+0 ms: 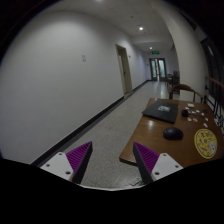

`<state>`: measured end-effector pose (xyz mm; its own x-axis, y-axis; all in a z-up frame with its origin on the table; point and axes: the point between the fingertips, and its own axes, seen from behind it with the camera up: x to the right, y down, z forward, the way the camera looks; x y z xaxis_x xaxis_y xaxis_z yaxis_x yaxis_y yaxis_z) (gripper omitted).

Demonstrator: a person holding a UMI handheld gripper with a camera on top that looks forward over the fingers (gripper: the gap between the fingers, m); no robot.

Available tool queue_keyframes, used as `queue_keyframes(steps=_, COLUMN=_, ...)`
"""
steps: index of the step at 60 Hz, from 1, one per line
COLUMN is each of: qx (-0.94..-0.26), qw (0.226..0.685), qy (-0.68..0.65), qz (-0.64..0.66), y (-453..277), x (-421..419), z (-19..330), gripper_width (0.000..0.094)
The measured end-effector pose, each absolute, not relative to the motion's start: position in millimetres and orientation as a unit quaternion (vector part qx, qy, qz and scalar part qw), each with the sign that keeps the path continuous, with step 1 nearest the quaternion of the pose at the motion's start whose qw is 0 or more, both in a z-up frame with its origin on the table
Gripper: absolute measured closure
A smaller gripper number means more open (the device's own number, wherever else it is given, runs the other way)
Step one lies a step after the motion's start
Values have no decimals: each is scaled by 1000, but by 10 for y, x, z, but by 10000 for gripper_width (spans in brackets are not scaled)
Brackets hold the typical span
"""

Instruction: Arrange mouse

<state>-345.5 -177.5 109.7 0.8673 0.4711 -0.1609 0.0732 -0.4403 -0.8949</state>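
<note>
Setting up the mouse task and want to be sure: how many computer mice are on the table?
1. The mouse lies on the wooden table, beyond the open tongs, between the black mat and a round yellow object. Others may be hidden farther back.

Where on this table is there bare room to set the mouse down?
Bare wood lies on the table between the gripper, whose fingers are open and empty, and the mouse. Farther on it is crowded: black mat, mouse, yellow disc.
</note>
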Motion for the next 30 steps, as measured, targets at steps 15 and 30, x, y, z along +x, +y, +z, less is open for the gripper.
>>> queue_keyframes(steps=15, qx=-830, qw=515, qy=-134, qz=167, y=-1477, x=-2907, z=995, gripper_width=106)
queue_keyframes(steps=30, qx=-841, qw=516, qy=-120, qz=108, y=-736, x=-2165, z=498, gripper_width=106)
